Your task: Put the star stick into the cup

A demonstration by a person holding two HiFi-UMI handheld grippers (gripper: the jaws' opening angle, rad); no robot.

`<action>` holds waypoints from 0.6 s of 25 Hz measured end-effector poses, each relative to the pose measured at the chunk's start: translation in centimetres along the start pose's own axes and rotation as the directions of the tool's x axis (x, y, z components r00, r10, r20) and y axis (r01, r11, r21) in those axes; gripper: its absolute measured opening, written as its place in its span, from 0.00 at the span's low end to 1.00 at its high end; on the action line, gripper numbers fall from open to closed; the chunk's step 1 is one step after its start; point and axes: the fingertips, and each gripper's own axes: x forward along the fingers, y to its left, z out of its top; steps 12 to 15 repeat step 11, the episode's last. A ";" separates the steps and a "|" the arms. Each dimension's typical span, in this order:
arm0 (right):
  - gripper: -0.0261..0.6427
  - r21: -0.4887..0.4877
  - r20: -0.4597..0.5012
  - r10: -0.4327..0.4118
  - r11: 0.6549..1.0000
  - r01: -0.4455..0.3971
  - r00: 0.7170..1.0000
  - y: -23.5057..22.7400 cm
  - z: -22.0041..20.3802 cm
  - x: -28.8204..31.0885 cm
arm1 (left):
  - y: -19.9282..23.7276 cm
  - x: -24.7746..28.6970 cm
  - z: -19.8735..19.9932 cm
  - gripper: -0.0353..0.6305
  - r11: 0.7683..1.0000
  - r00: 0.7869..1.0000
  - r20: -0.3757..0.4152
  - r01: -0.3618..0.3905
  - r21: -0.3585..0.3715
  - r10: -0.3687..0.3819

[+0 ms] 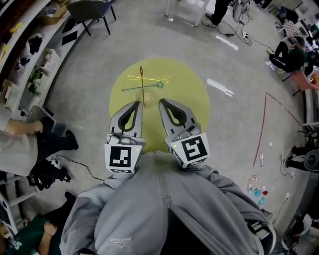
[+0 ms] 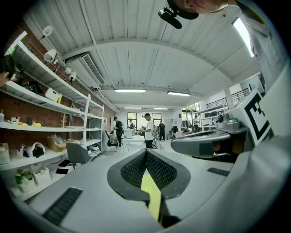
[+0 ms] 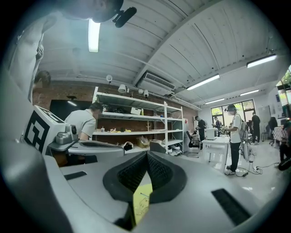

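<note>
Yellow tabletop (image 1: 189, 99) bears a star stick (image 1: 133, 88); cup (image 1: 141, 96) barely discernible, perhaps clear.

Round yellow surface (image 1: 192, 97) is seen on grey floor (image 1: 234, 60). Shelving (image 1: 25, 64) is fixed at left. Chair (image 1: 92, 9) is parked nearby.

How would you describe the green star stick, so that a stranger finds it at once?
Look at the round yellow table. On its far half two thin sticks lie flat, crossed by an upright dark stick. The green stick lies nearer the person than the yellow stick, is darker, and has a small star at its right end.
</note>
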 end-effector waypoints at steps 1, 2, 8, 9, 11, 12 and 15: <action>0.09 0.004 -0.002 0.000 1.000 0.000 1.000 0.0 -0.2 0.1 | 0.1 0.0 -0.1 0.08 1.000 1.000 0.000 -0.001 -0.002 0.001; 0.09 0.009 -0.004 -0.001 1.000 0.001 1.000 -0.1 -0.5 0.2 | 0.2 0.1 -0.4 0.08 1.000 1.000 -0.002 -0.002 -0.002 0.002; 0.09 0.015 -0.010 0.010 1.000 -0.010 1.000 -0.3 -0.9 0.6 | 0.4 0.5 -0.9 0.08 1.000 1.000 -0.011 -0.006 -0.012 0.005; 0.09 0.014 -0.012 0.011 1.000 -0.011 1.000 -0.3 -0.9 0.7 | 0.5 0.6 -0.9 0.08 1.000 1.000 -0.012 -0.006 -0.011 0.006; 0.09 0.013 -0.015 0.014 1.000 -0.014 1.000 -0.5 -1.0 0.9 | 0.7 0.7 -1.1 0.08 1.000 1.000 -0.014 -0.006 -0.003 0.006; 0.09 0.013 -0.015 0.014 1.000 -0.014 1.000 -0.5 -1.0 0.9 | 0.7 0.7 -1.1 0.08 1.000 1.000 -0.014 -0.006 -0.003 0.006; 0.09 0.013 -0.015 0.014 1.000 -0.014 1.000 -0.5 -1.0 0.9 | 0.7 0.7 -1.1 0.08 1.000 1.000 -0.014 -0.006 -0.003 0.006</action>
